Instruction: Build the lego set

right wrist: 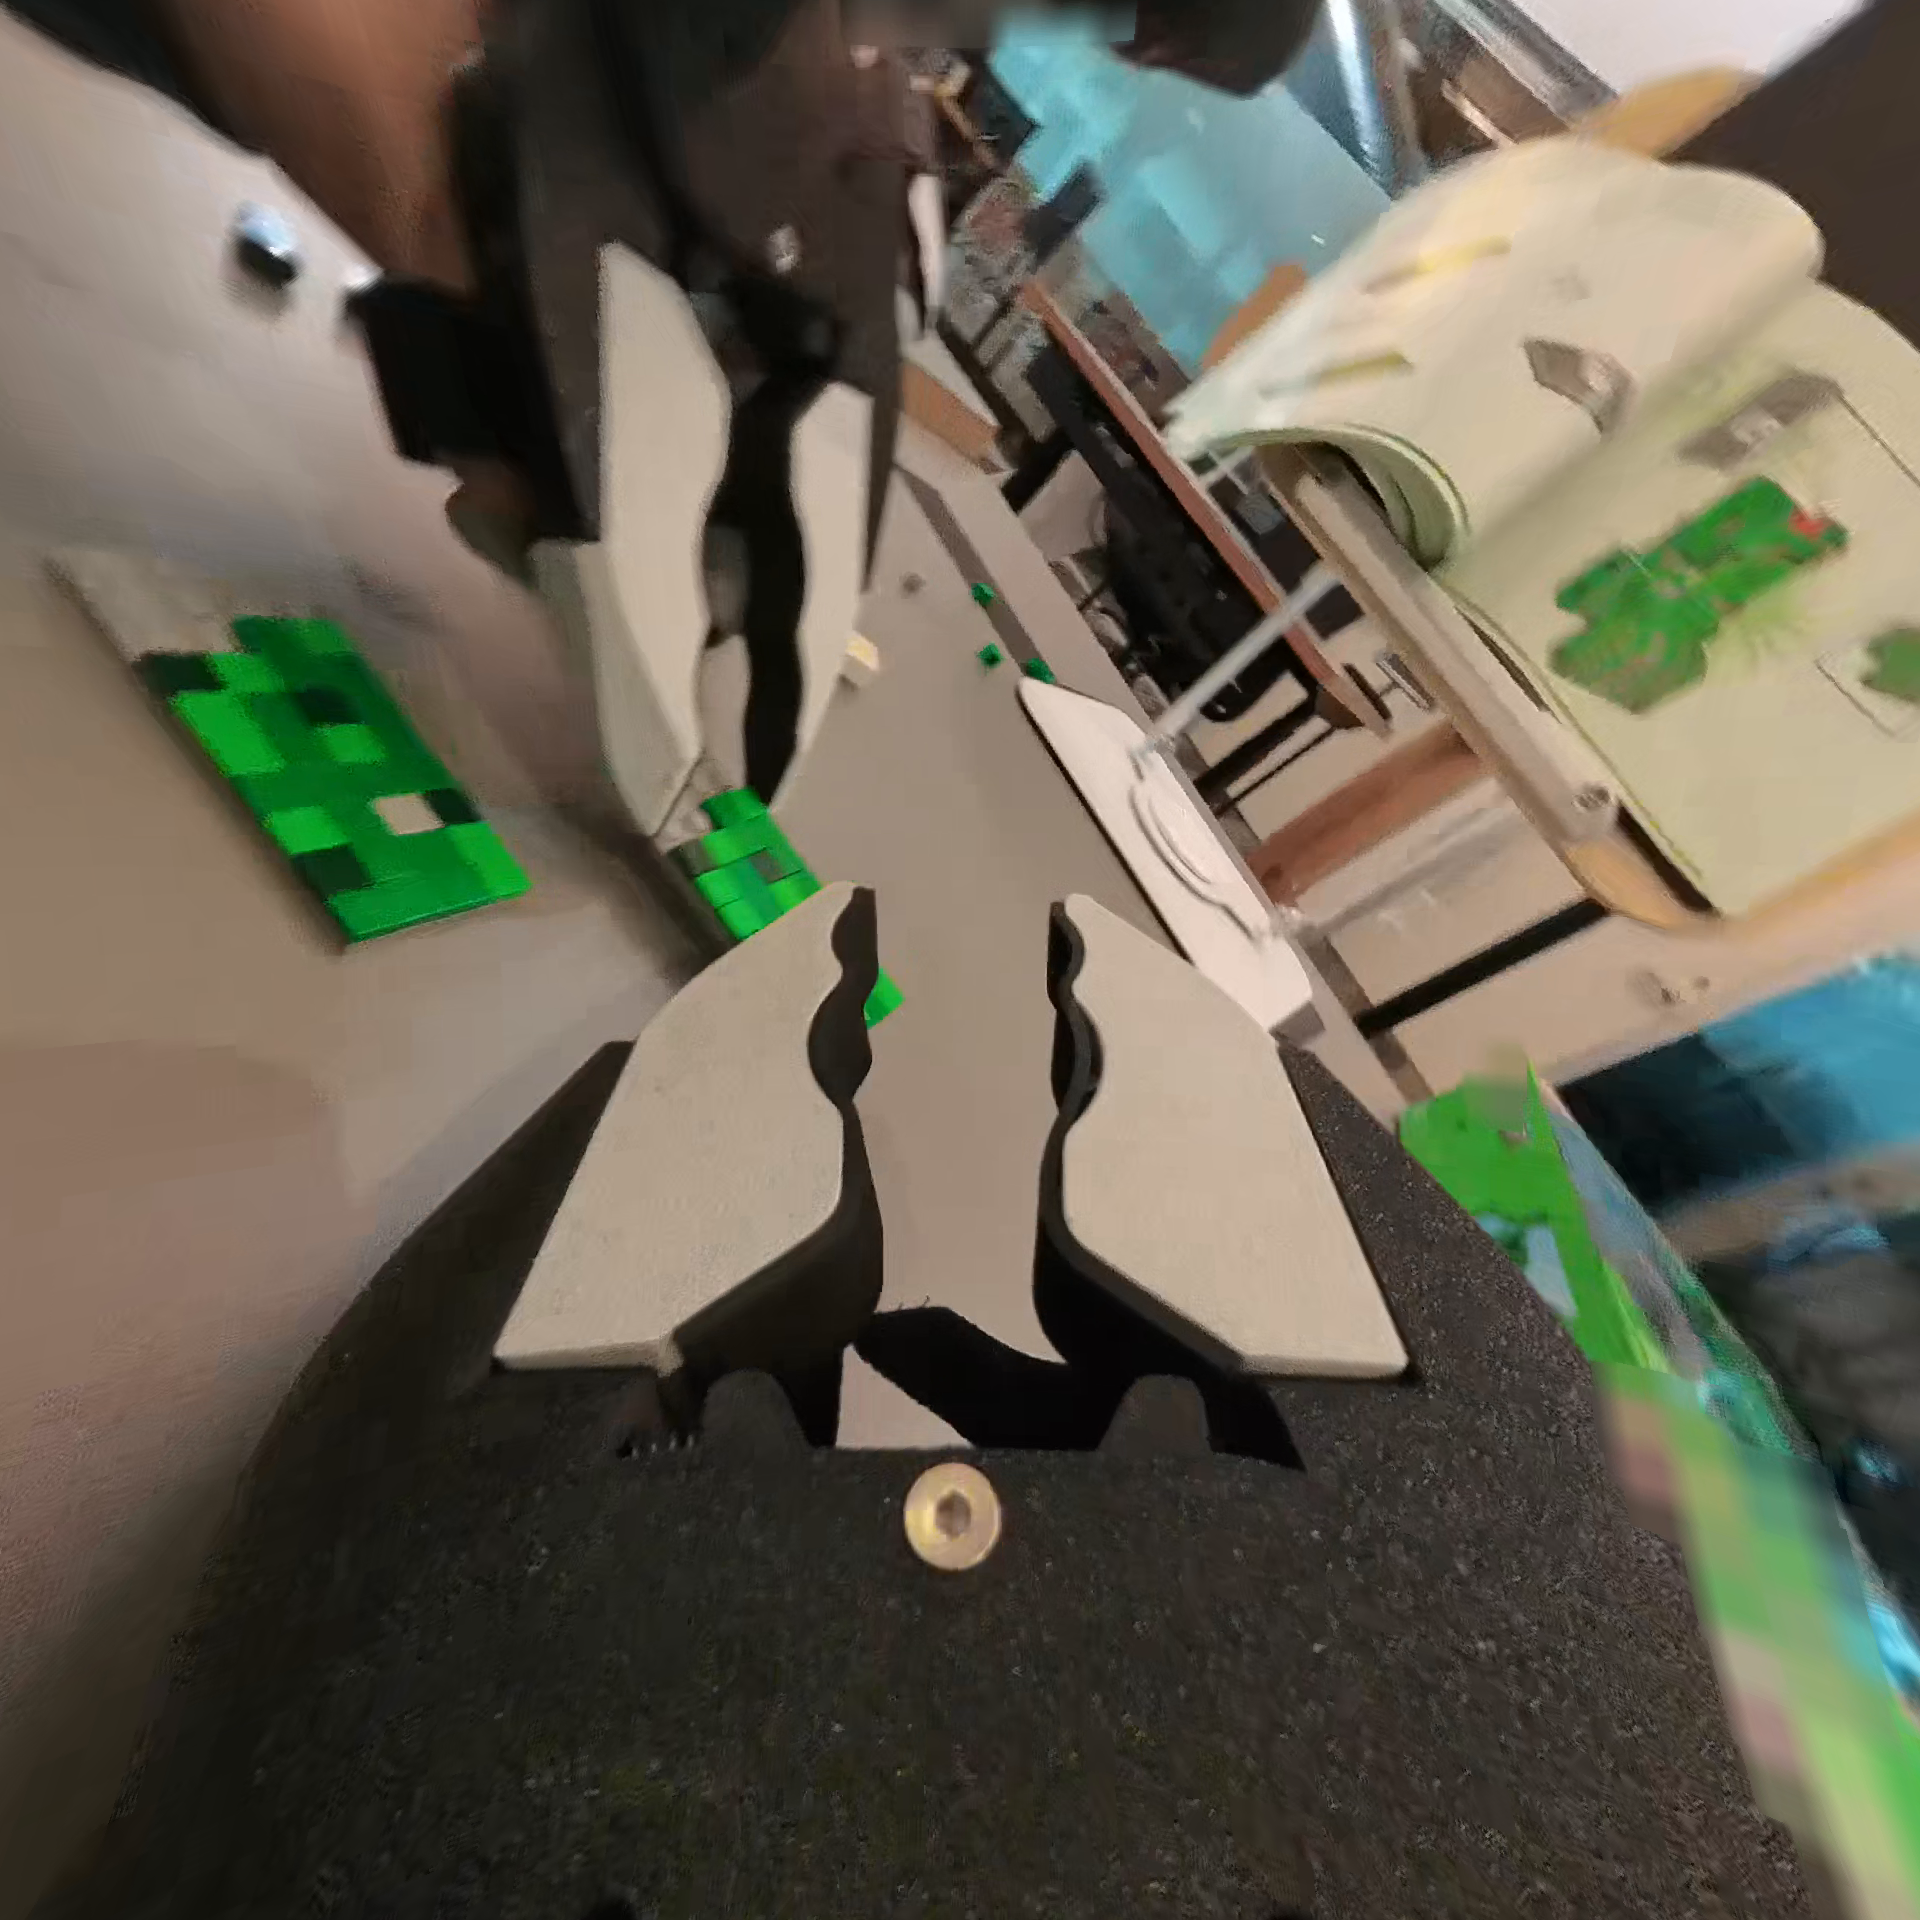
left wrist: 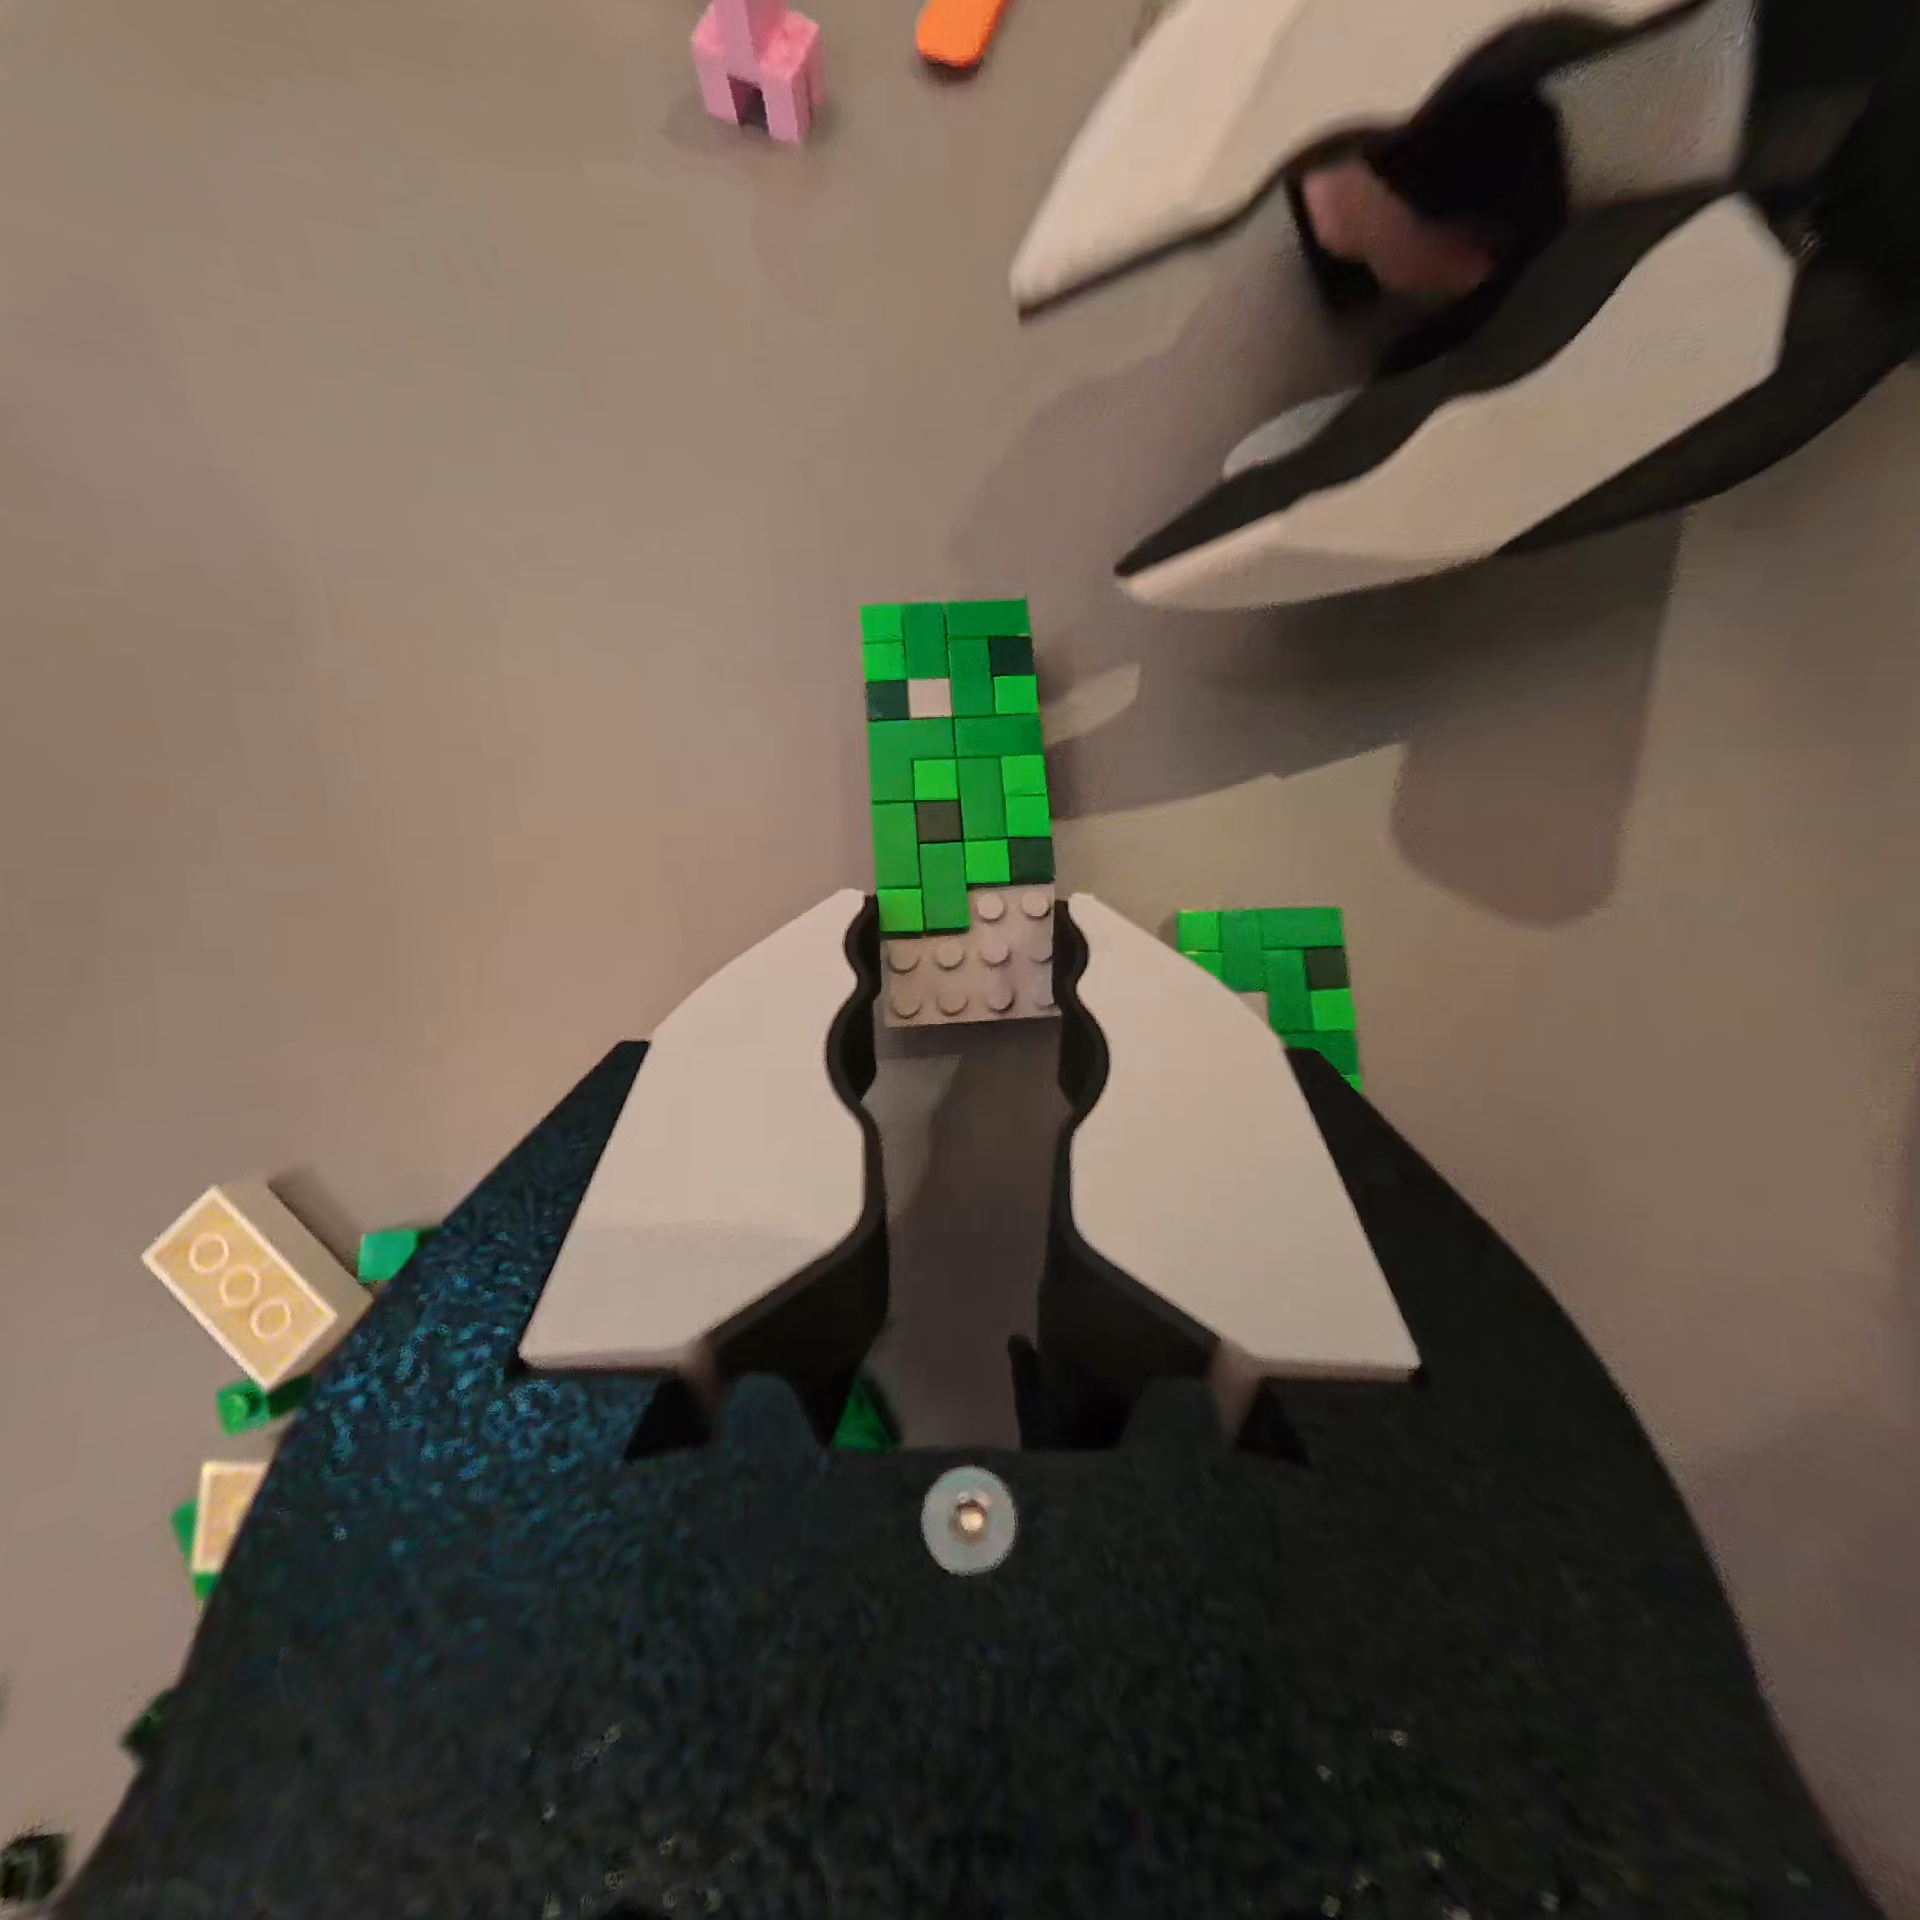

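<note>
- The left gripper (left wrist: 966, 951) has its jaws clamped on the grey studded end of a long brick plate (left wrist: 956, 769), one pad against each long edge. Green tiles cover most of the plate; holding it by the bare end likely keeps the tiled face clear.
- The plate lies on the grey worktop (left wrist: 416, 623), stretching straight away from the left gripper.
- The right gripper (right wrist: 961, 925) hangs above the worktop with its jaws apart and nothing between them. In the left view it sits just beyond the plate's far end, off to the right.
- A second green tiled plate (left wrist: 1278, 977) lies just right of the left gripper, partly hidden behind its finger.
- Cream bricks (left wrist: 249, 1283) and small green pieces lie at lower left, cut off by the gripper body.
- A pink brick piece (left wrist: 758, 68) and an orange piece (left wrist: 961, 31) sit at the far edge, the latter cropped.
- The right view is blurred; the booklet (right wrist: 1621, 520) on its stand is hard to make out.
</note>
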Action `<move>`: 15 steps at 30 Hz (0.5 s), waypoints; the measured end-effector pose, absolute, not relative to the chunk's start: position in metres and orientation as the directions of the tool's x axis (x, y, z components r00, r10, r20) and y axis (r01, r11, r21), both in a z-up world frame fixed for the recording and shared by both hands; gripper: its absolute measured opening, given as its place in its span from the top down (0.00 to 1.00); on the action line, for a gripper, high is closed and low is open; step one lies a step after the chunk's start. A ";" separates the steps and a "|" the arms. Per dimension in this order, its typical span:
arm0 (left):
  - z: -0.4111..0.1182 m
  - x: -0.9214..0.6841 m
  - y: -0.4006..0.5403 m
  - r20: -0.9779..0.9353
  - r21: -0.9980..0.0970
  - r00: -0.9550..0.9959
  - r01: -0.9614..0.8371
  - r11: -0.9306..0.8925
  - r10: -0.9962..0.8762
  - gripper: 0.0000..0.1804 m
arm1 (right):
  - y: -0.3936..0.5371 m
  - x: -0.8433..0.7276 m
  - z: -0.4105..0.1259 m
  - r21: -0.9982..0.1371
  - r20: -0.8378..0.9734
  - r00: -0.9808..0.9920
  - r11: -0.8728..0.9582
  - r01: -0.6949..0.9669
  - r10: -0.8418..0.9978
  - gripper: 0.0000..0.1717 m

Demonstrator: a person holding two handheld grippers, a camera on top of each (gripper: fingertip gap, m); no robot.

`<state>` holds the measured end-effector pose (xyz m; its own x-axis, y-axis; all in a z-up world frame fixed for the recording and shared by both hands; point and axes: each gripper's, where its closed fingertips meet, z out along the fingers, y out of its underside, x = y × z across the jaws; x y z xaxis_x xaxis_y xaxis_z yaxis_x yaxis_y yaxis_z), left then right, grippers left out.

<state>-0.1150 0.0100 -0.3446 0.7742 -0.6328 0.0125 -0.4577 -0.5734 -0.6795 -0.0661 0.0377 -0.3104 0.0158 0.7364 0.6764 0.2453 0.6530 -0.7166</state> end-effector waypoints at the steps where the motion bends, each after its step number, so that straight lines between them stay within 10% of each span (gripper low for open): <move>1: -0.347 -0.114 0.012 0.011 -0.666 0.765 -0.475 -0.575 -0.644 0.83 | 0.044 -0.065 -0.306 -0.734 0.662 0.056 0.631 0.249 0.748 0.82; 11: -0.357 -0.111 0.023 0.064 -0.621 0.719 -0.514 -0.592 -0.692 0.81 | 0.084 -0.052 -0.282 -0.897 0.441 0.264 0.412 0.160 0.858 0.86; 15: -0.345 -0.116 0.026 0.062 -0.672 0.753 -0.453 -0.585 -0.655 0.64 | 0.086 -0.053 -0.281 -0.875 0.484 0.277 0.450 0.180 0.830 0.86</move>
<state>-0.1159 0.0263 -0.3455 0.7531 -0.6549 0.0624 -0.4533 -0.5854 -0.6722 -0.0531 0.0864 -0.2814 0.2767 0.8300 0.4842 0.1797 0.4503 -0.8746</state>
